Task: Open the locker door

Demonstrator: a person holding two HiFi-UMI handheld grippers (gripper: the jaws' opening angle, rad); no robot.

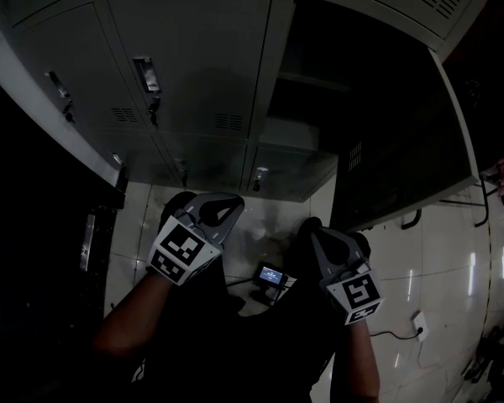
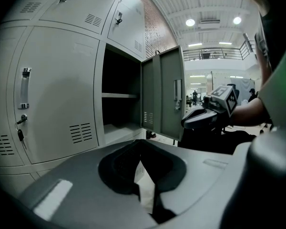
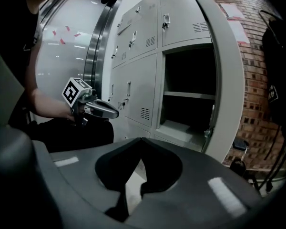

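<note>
The grey locker bank fills the top of the head view. One locker stands open: its dark compartment point(image 1: 311, 65) shows a shelf, and its door point(image 1: 395, 141) is swung wide to the right. The left gripper view shows the same compartment point(image 2: 119, 94) and door point(image 2: 164, 97); the right gripper view shows the compartment point(image 3: 188, 94). My left gripper point(image 1: 223, 206) and right gripper point(image 1: 319, 235) hang low in front of the person's body, well away from the lockers. Both are shut with nothing in them. Each shows in the other's view: right gripper point(image 2: 202, 118), left gripper point(image 3: 105, 111).
Closed locker doors with handles point(image 1: 147, 74) and keys point(image 2: 20, 135) lie left of the open one. A small device with a lit screen point(image 1: 270, 275) sits on the tiled floor between my grippers, and a cable with a socket point(image 1: 418, 321) lies at right. A black bag point(image 3: 276, 80) hangs on a brick wall.
</note>
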